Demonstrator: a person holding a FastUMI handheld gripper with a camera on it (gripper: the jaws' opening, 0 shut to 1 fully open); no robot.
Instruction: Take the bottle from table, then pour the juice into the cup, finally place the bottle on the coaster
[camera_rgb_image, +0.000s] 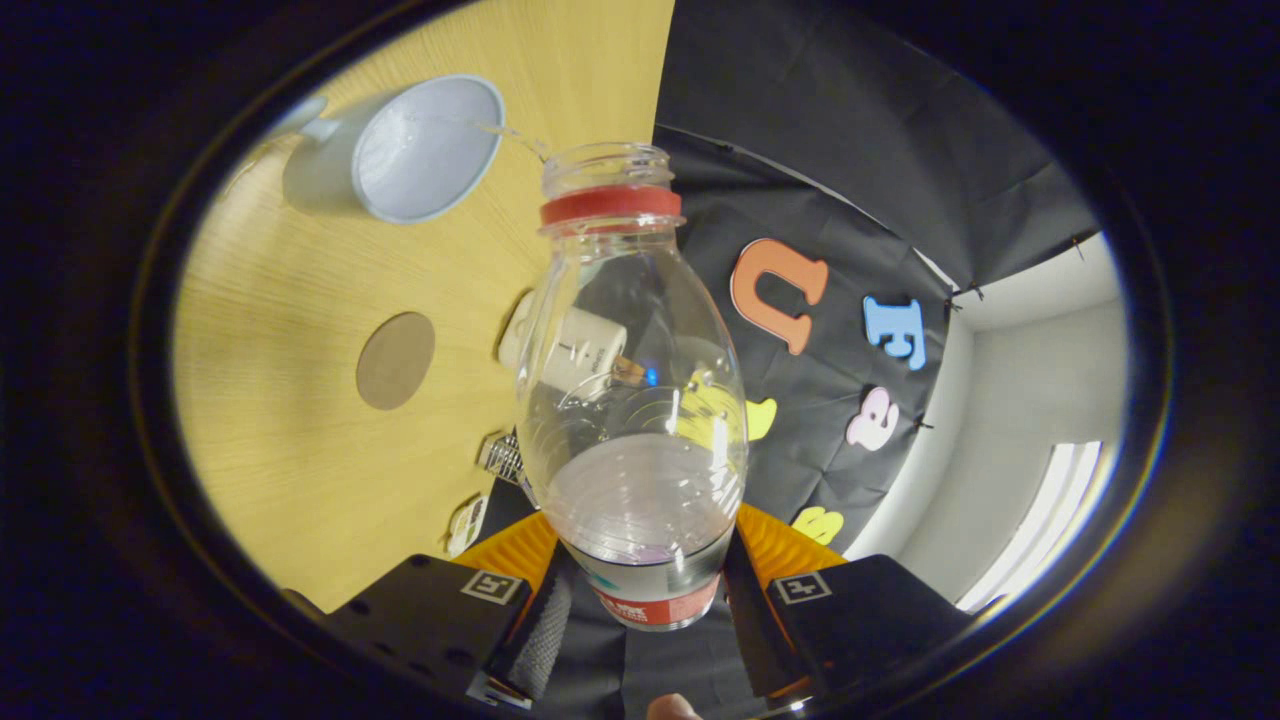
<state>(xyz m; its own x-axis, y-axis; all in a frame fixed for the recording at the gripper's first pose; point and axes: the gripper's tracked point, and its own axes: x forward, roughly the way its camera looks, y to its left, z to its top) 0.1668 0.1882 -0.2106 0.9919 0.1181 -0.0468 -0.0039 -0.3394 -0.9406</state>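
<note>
Now gripper (640, 610) gripping bottle (630, 400), pouring into cup (425, 150)

The gripper (645, 600) has two blocky finger mounts, each carrying a small square white-outlined marker and small round screw holes; ribbed orange panels sit behind its textured pads (545, 625).

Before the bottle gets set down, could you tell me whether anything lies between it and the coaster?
Nothing visible: bare table separates the bottle, clamped in the hand-held gripper, from the coaster. The cup stands apart.
</note>
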